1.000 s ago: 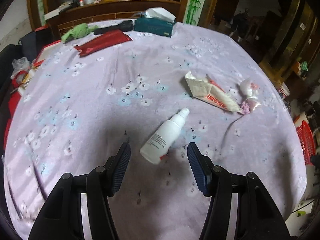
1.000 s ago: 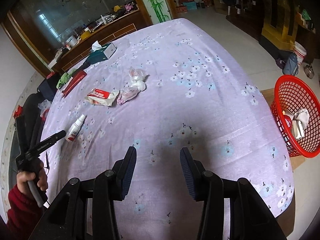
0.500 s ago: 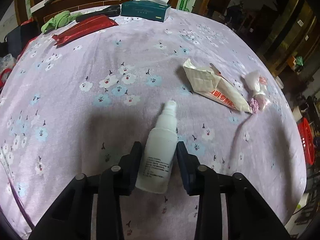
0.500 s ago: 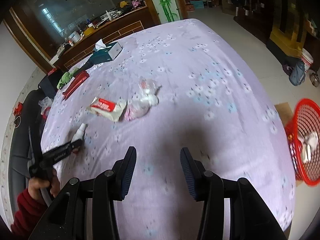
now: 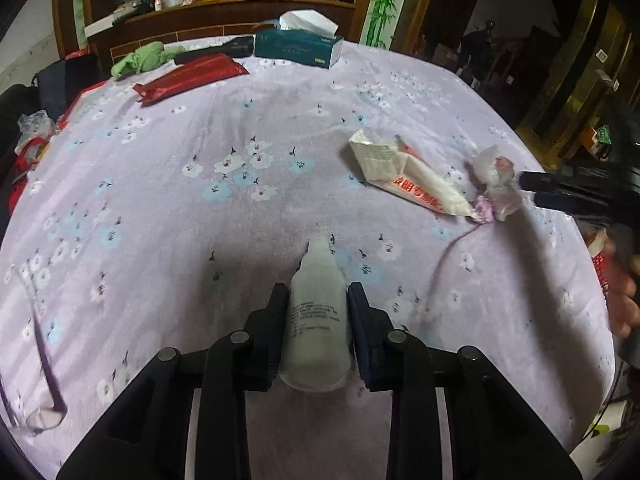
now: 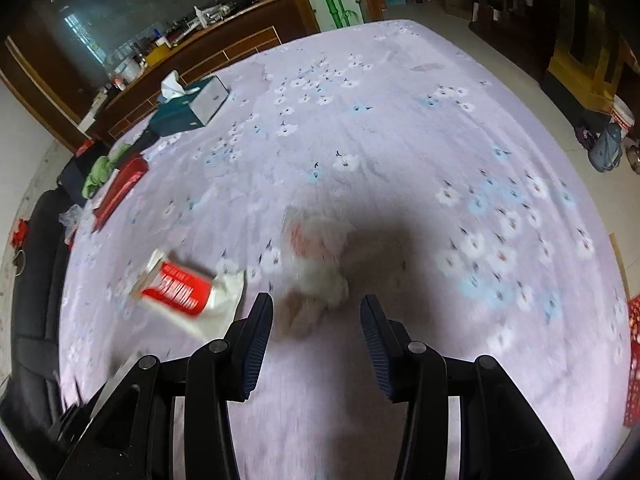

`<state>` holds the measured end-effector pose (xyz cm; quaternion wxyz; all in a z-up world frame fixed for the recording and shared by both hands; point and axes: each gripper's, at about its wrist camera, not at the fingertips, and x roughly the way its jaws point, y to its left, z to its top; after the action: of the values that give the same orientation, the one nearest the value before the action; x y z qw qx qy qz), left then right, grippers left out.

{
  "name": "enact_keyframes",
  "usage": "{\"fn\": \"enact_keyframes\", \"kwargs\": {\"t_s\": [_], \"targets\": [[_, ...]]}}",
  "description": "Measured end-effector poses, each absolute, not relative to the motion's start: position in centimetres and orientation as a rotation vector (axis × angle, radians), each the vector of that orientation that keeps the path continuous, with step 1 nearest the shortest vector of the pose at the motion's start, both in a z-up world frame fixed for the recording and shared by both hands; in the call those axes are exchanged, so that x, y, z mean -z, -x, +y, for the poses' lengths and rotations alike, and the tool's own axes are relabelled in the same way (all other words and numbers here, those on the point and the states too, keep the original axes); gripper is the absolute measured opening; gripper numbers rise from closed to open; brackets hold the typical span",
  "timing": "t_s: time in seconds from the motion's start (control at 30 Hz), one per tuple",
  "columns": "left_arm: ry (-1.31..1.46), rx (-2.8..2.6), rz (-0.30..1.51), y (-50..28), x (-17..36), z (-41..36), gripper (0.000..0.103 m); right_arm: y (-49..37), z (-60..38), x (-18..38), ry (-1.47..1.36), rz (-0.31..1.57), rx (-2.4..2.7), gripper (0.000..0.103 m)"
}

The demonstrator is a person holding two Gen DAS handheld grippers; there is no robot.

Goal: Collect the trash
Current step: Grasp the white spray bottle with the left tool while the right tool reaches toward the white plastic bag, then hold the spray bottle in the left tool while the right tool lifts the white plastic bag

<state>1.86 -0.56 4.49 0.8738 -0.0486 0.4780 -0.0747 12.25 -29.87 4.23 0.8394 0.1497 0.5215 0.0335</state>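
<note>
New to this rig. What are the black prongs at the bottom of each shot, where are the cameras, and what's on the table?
No robot: a person holds a two-finger tool in each hand, with a fisheye camera on each looking along the fingers. In the left view, the left hand-held gripper is shut on a white bottle. In the blurred right view, the right hand-held gripper is open, with crumpled plastic just ahead. On the flowered cloth also lie a red-and-white packet, a tissue box and a red pouch.

Print shows on the wrapper [image 5: 416, 184] and bottle [image 5: 318, 320], none legible.
</note>
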Motion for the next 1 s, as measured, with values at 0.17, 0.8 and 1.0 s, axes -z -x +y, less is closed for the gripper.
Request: {"fn": "enact_keyframes", "kwargs": {"t_s": [0.17, 0.8, 1.0], "targets": [[0.100, 0.168, 0.978, -0.4, -5.5, -1.0, 0.029, -14.5, -29.0, -2.3, -0.288, 1.132, -0.042, 0.049], [0.071, 0.191, 0.928, 2.5, -7.1, -5.6, 0.029, -2.6, -29.2, -6.3, -0.199, 1.051, -0.102, 0.040], [0.042, 0.232, 0.917, 3.8, -8.0, -8.5, 0.029, 2.5, -30.2, -6.5, -0.221, 1.067, -0.129, 0.040]]}}
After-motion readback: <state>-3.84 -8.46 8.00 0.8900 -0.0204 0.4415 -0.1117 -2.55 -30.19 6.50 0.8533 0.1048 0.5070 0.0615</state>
